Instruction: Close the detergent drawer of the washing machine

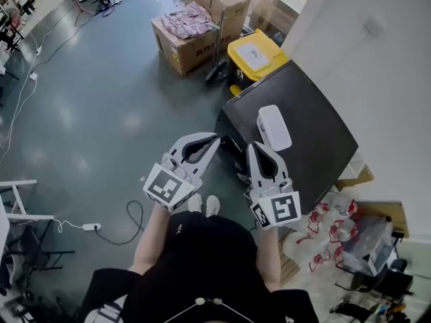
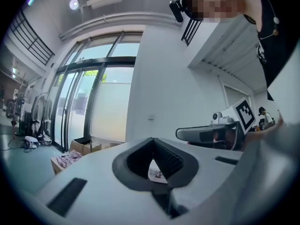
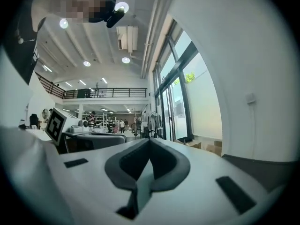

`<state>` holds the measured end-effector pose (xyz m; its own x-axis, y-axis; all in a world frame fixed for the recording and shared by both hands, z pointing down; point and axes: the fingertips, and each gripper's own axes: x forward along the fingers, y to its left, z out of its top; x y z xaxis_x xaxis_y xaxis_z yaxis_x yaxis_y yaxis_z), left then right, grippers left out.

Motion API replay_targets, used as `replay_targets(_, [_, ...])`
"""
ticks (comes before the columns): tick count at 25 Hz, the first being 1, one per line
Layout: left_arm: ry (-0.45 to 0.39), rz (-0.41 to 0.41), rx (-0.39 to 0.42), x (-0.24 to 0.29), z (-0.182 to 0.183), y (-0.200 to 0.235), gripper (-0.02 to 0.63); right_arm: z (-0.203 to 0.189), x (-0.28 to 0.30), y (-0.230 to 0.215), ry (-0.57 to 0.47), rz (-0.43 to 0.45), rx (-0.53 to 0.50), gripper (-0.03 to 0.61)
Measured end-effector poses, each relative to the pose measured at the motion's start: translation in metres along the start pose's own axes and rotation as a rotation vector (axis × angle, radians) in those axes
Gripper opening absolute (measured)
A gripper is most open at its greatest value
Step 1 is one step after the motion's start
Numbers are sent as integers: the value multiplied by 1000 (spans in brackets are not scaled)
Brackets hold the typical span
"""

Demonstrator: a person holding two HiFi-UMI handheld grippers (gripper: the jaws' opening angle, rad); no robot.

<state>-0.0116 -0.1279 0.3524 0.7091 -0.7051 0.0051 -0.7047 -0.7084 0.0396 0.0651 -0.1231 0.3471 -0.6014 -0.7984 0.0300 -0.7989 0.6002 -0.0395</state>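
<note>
Black washing machine point(image 1: 316, 140), visible side facing left

A glossy grey floor point(image 1: 101, 99) fills the left and centre of the head view, marked with pale patches of glare. At the upper middle stand open cardboard boxes point(image 1: 185, 39), with a yellow bin point(image 1: 254, 56) just beside them; a white wall point(image 1: 377, 59) takes the upper right. A white power strip point(image 1: 91, 227) lies at lower left, near a white table frame point(image 1: 17, 204). In the left gripper view tall dark-framed windows point(image 2: 93, 102) stand at left — daylight comes through — under round ceiling lights point(image 2: 74, 3). The right gripper view shows a railed mezzanine point(image 3: 101, 93) at centre left.
</note>
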Motion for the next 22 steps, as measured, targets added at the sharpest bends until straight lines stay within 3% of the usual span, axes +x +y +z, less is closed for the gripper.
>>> replay_targets(6, [-27, 33, 20, -4, 12, 5, 6, 11, 0, 7, -20, 7, -44, 3])
replay_targets(22, [-43, 13, 5, -7, 18, -1, 6, 8, -7, 6, 31, -22, -87, 2])
